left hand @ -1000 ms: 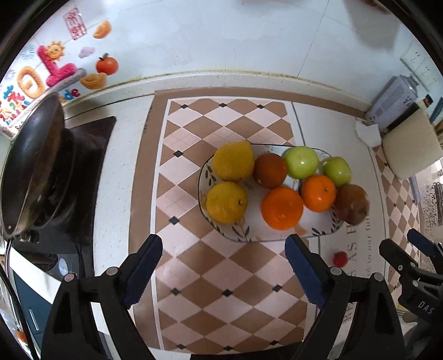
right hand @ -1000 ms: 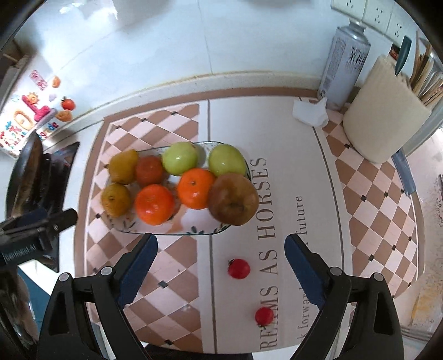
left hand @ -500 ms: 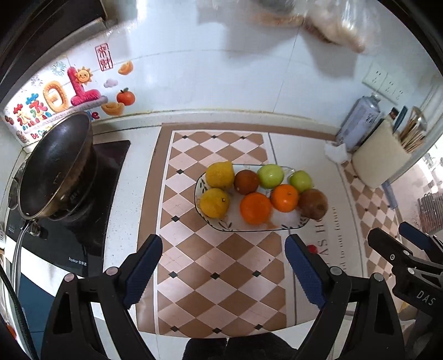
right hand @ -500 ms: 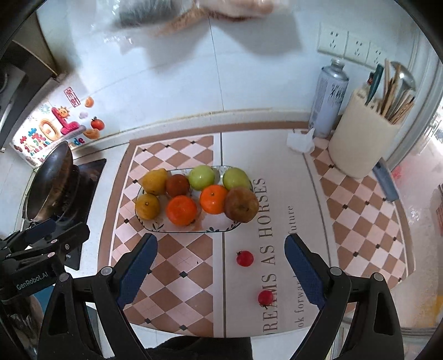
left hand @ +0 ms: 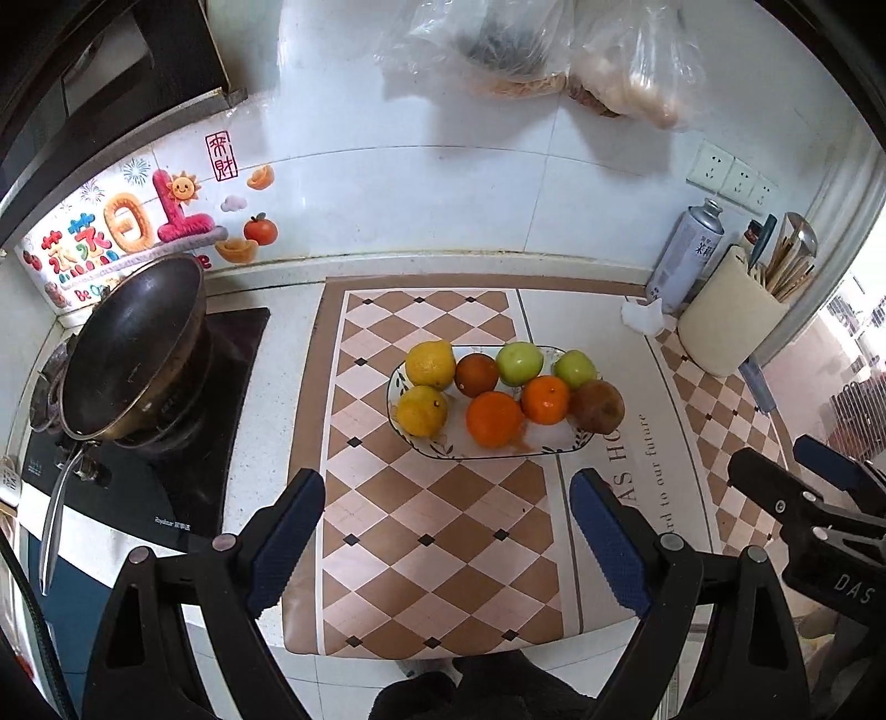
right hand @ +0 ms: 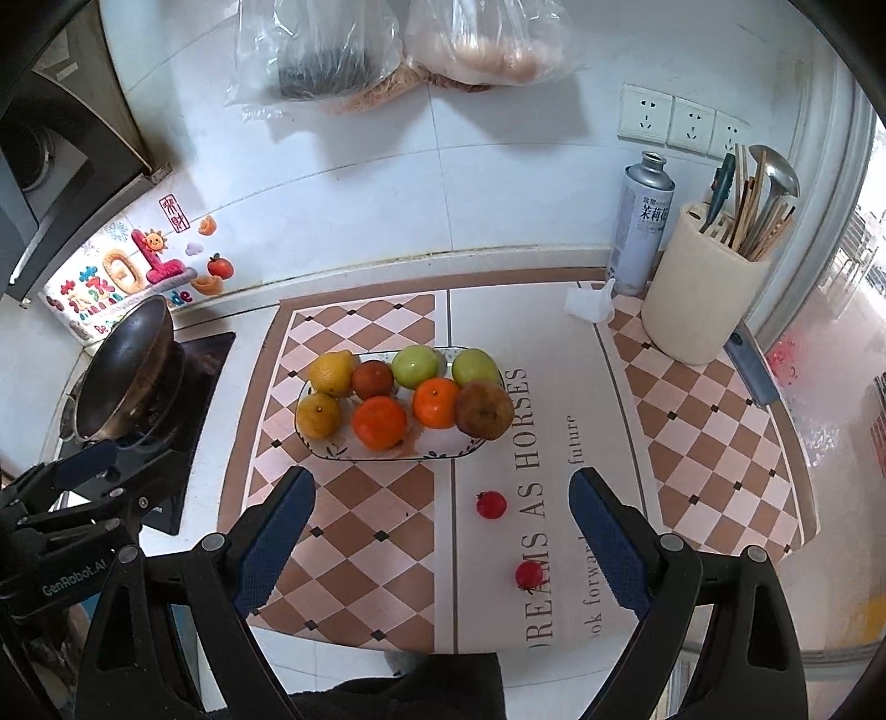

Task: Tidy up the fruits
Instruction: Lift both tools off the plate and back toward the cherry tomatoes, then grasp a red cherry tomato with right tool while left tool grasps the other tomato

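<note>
An oval white plate on the checkered mat holds two lemons, two oranges, two green apples, a dark red fruit and a brown pear. Two small red fruits lie loose on the mat in front of the plate in the right wrist view. My left gripper is open and empty, high above the mat's near edge. My right gripper is open and empty, above the loose red fruits.
A black wok sits on the stove at left. A spray can, a cream utensil holder and a crumpled tissue stand at back right. Plastic bags hang on the wall. The counter's front edge is just below me.
Both grippers have pulled up and back from the plate, so the fruits look smaller and more of the wall and counter shows. Both stay open.
</note>
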### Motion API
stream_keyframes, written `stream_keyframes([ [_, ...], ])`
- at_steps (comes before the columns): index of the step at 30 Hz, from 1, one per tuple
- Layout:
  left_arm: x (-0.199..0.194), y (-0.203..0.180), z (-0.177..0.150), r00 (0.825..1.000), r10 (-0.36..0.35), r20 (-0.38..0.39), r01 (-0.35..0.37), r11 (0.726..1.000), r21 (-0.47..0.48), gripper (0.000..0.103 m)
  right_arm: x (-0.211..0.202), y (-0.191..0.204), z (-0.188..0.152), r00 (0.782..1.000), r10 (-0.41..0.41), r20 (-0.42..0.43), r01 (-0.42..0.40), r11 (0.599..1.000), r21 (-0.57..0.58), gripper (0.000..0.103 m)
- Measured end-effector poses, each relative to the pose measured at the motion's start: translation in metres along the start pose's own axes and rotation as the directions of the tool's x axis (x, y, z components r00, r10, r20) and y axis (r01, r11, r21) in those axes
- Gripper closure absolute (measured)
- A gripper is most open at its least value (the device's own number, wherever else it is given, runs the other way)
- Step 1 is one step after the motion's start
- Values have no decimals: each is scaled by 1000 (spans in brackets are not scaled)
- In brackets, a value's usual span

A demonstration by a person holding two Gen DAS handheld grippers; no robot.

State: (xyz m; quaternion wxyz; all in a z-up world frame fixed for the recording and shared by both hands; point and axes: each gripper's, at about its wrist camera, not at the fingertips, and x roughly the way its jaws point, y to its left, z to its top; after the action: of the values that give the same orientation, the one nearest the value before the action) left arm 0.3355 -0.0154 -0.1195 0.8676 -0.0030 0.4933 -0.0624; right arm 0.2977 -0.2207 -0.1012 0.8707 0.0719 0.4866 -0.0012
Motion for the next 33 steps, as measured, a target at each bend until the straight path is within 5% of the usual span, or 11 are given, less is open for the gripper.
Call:
stream_keyframes([
  [13, 12, -8, 1, 1000, 9, -20, -8, 999, 37, 12, 17, -16, 0, 1000, 24, 4, -24, 997, 70, 8],
  [15, 20, -13, 4, 999, 36, -21, -35, 997, 62, 0, 31, -29, -1, 999, 39, -19, -37, 995, 96, 8],
  [20, 60, -35, 3, 995, 83, -48, -75, 988, 138, 0, 97, -73, -27, 987, -72, -146, 92, 987, 134, 8],
  [24, 110, -54, -2, 981, 98, -170, -65, 979, 191, 0, 159, -105, -65, 955, -28, -297, 85, 980, 182, 10],
  [26, 131, -63, -4, 971, 86, -225, -39, 977, 209, 0, 184, -112, -83, 940, -22, -341, 88, 980, 179, 28],
  [29, 172, -77, -11, 924, 47, -380, 31, 980, 197, 0, 208, -117, -105, 923, 18, -384, 62, 979, 195, 41],
  [33, 203, -95, -19, 878, 18, -479, 81, 979, 185, 0, 225, -111, -119, 911, 64, -408, 13, 983, 182, 70],
])
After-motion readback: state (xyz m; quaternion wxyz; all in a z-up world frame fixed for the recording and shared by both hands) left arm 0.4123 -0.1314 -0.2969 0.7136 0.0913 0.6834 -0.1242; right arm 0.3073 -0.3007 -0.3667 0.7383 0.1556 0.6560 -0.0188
